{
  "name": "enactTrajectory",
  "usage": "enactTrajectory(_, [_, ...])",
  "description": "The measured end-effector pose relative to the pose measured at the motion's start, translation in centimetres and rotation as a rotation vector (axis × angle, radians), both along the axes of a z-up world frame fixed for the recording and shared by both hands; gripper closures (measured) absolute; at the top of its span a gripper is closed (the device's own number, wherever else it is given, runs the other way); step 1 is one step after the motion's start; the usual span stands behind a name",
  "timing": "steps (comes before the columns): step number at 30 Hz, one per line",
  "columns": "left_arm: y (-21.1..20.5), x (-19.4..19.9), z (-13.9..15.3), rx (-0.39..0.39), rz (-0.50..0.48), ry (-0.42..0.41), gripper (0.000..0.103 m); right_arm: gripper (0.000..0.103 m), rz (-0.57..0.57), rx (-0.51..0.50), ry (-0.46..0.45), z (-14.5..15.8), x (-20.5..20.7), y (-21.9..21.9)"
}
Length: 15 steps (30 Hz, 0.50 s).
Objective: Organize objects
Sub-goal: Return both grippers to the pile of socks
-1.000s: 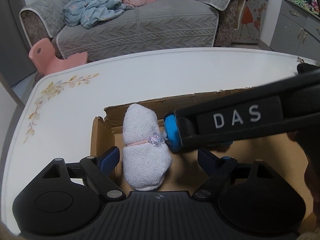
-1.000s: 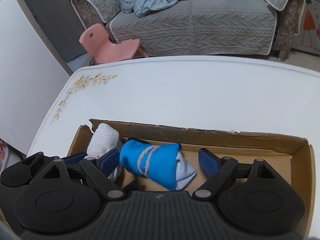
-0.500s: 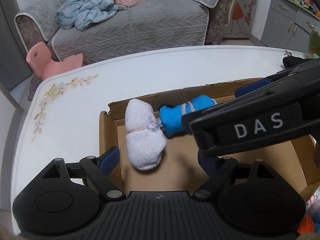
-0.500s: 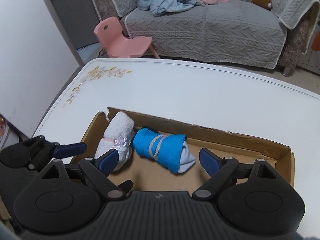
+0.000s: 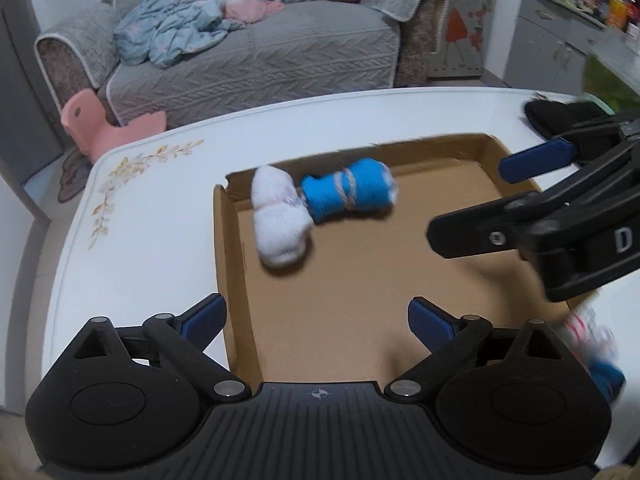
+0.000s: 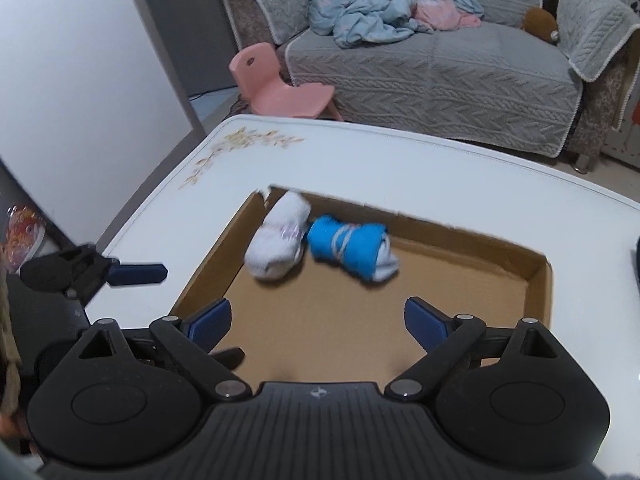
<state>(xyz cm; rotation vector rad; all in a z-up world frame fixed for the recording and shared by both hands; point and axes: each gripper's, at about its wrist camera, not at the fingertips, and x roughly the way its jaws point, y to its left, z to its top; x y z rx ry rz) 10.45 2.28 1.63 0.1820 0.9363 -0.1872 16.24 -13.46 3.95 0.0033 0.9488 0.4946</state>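
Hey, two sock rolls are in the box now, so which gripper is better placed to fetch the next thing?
Probably the right gripper. Both are open and empty above the cardboard box, but the remaining items, a black bundle and a blurred colourful bundle, lie off the box's right side, beside the right gripper.

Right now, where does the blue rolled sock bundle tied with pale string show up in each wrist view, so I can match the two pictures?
Left wrist view: the blue rolled sock bundle tied with pale string lies upper centre, in the far-left corner of the shallow brown cardboard box.
Right wrist view: same bundle, centre, slightly right.
Shared landmark: the white rolled sock bundle touching its left end.
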Motion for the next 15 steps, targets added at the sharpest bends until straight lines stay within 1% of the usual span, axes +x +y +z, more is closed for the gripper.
enactTrajectory(3, [0.4,-3.4,0.4,-0.029,-0.003,-0.009,0.003,0.009,0.024,0.019,-0.033,0.4,-3.0,-1.4])
enactTrajectory(6, [0.7,-7.6,0.4,-0.056,-0.015,-0.029,0.001,0.009,0.033,0.032,-0.053,0.1,-6.6,-3.3])
enactTrajectory(9, [1.3,-11.8,-0.9,-0.066,-0.005,-0.036,0.001,0.009,0.028,0.027,-0.092,-0.6,-10.7,-5.3])
enactTrajectory(11, [1.8,-14.2,-2.1,-0.078,0.016,-0.025,0.001,0.009,0.019,0.05,-0.103,-1.6,-13.7,-6.6])
enactTrajectory(14, [2.3,-17.0,-3.8,-0.109,0.056,-0.008,0.001,0.011,0.004,0.085,-0.111,-3.2,-17.5,-7.6])
enactTrajectory(15, [2.3,-17.5,-4.1,-0.119,0.064,-0.003,0.002,0.012,0.008,0.08,-0.122,-3.7,-18.5,-7.5])
